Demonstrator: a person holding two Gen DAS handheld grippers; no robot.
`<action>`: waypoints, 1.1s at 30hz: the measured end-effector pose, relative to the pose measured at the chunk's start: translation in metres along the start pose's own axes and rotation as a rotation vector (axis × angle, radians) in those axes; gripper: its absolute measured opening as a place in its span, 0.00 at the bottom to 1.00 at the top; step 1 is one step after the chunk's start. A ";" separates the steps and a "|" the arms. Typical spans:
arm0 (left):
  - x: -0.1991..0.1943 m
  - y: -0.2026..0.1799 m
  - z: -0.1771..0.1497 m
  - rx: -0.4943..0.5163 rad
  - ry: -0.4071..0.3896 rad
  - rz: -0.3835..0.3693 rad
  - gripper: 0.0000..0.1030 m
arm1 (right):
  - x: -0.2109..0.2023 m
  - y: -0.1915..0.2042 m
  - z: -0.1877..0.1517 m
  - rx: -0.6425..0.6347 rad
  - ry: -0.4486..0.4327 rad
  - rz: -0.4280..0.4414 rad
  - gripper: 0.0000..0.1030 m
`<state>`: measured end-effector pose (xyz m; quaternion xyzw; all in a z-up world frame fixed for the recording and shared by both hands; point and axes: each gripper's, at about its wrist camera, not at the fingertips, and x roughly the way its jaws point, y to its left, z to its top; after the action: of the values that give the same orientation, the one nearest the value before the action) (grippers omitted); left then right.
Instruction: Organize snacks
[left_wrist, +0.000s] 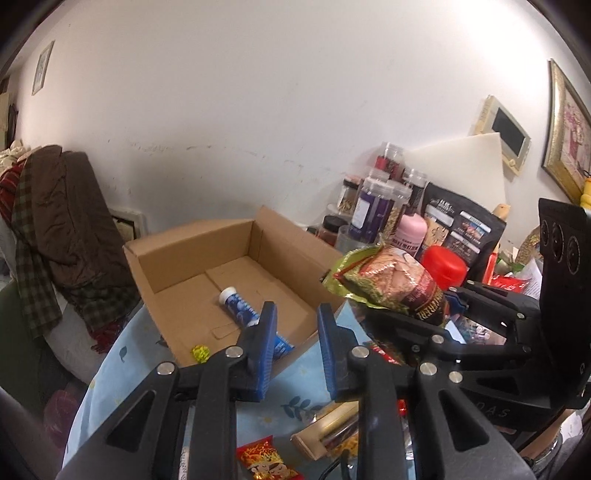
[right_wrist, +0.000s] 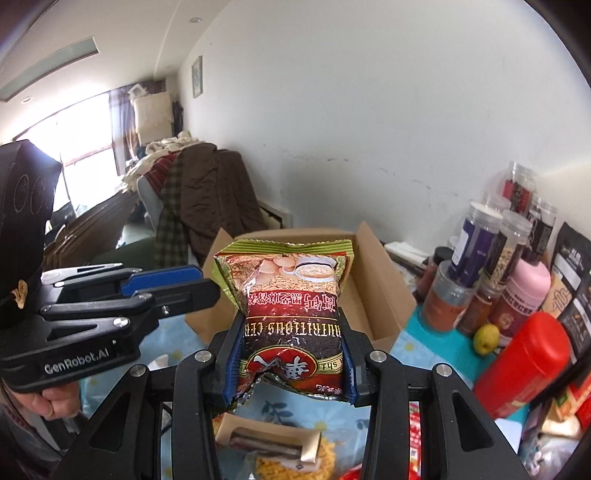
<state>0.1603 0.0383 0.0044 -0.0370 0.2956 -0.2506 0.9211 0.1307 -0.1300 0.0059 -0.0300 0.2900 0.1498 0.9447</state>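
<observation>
An open cardboard box (left_wrist: 192, 251) stands on the blue flowered tablecloth, with a blue-and-white tube (left_wrist: 236, 306) lying inside. My right gripper (right_wrist: 290, 321) is shut on a red, brown and green cereal bag (right_wrist: 291, 306), held in the air at the box's (right_wrist: 376, 280) near right corner. In the left wrist view that bag (left_wrist: 391, 280) and the right gripper (left_wrist: 413, 306) come in from the right. My left gripper (left_wrist: 295, 314) hovers before the box's near wall, jaws shut to a narrow gap with nothing in it. It also shows at left in the right wrist view (right_wrist: 207, 282).
Jars (right_wrist: 476, 251), a pink bottle (right_wrist: 524, 295), a red canister (right_wrist: 524, 362), a yellow fruit (right_wrist: 485, 338) and black pouches crowd the right. A red snack packet (left_wrist: 262, 458) and a windowed carton (left_wrist: 328, 432) lie near me. A chair draped with a brown coat (left_wrist: 62, 221) stands left.
</observation>
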 end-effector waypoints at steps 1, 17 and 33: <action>0.001 0.001 -0.001 -0.001 0.007 0.008 0.22 | 0.002 0.000 -0.002 0.004 0.009 0.002 0.40; 0.012 0.014 -0.067 -0.060 0.255 0.162 0.34 | -0.012 0.011 -0.062 0.074 0.125 -0.015 0.41; 0.048 0.018 -0.126 -0.135 0.471 0.209 0.41 | -0.017 0.007 -0.111 0.168 0.208 -0.049 0.41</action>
<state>0.1308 0.0410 -0.1279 -0.0085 0.5202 -0.1357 0.8431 0.0560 -0.1440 -0.0764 0.0269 0.3972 0.0979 0.9121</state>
